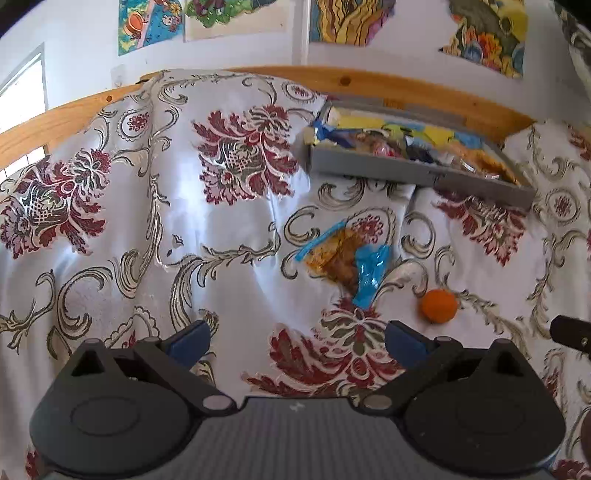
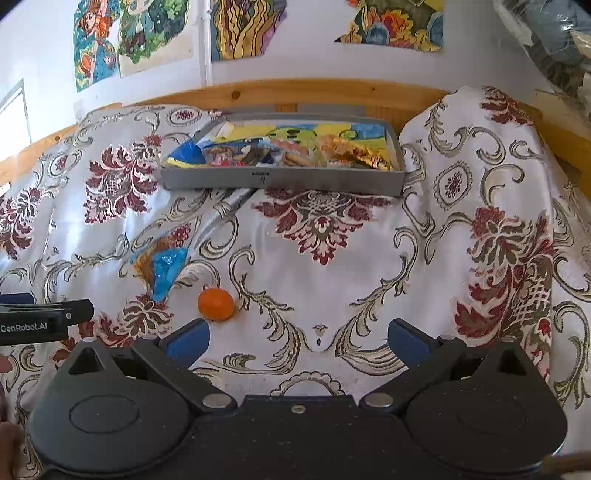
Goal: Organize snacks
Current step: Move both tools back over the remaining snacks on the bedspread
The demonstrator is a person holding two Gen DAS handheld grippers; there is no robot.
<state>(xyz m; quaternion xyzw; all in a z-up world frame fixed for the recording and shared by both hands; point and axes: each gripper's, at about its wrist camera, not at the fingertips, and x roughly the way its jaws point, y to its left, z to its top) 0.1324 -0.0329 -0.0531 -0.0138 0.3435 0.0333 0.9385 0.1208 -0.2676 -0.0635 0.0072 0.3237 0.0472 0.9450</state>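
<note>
grey tray point(image 2: 282, 181) at the far edge of the bed, packed with wrapped snacks point(image 2: 295, 151). nearer, loose on the floral bedspread point(image 2: 369, 258): a blue-and-clear snack bag point(image 1: 345, 258), with an orange point(image 2: 216, 304) just beside it. left gripper point(image 1: 297, 338) and right gripper point(image 2: 298, 338) both spread wide, empty. wooden bed frame point(image 2: 295, 92) and colourful posters point(image 2: 243, 26) behind.

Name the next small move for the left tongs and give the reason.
Probably ease the left tongs forward to straddle the snack bag. They are open and empty, and the bag lies loose on the cloth just ahead of them, outside the tray that already holds the other snacks. The orange sits further right, nearer the open right tongs.
</note>
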